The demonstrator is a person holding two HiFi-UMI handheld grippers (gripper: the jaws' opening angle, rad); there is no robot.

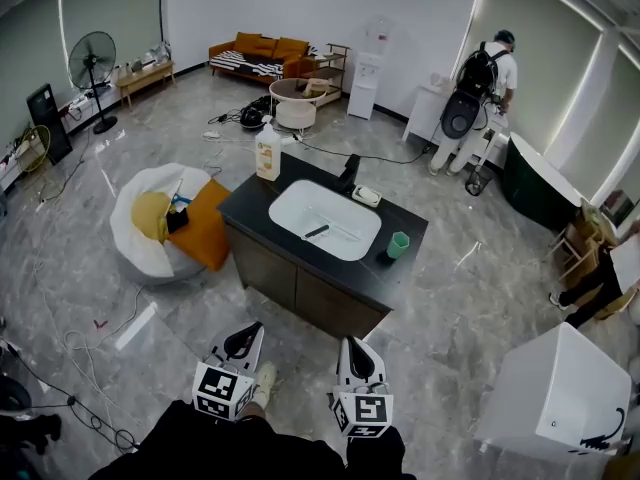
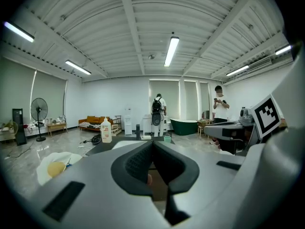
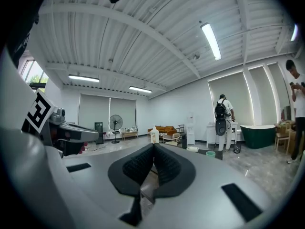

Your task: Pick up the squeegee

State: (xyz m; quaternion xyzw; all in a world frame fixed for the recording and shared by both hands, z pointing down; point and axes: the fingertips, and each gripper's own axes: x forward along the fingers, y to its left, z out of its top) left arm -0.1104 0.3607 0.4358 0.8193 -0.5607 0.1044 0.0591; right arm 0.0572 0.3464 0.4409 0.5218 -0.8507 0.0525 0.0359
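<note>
The squeegee (image 1: 316, 231) is a short dark bar lying inside the white sink basin (image 1: 290, 208) of a dark vanity counter (image 1: 250, 203) in the middle of the room. Both grippers are held low in front of the person, well short of the counter's near side. My left gripper (image 1: 244, 338) (image 2: 152, 142) is shut with nothing between its jaws. My right gripper (image 1: 357, 350) (image 3: 153, 146) is also shut and empty. Neither gripper view shows the squeegee; both look across the counter top.
On the counter stand a soap bottle (image 1: 267, 151), a black faucet (image 1: 348, 173), a soap dish (image 1: 366, 196) and a green cup (image 1: 398, 245). A white beanbag (image 1: 140, 238) with an orange cushion lies left, a white cabinet (image 1: 560, 393) right. Cables (image 1: 80, 368) run over the floor. A person (image 1: 480, 88) stands far back.
</note>
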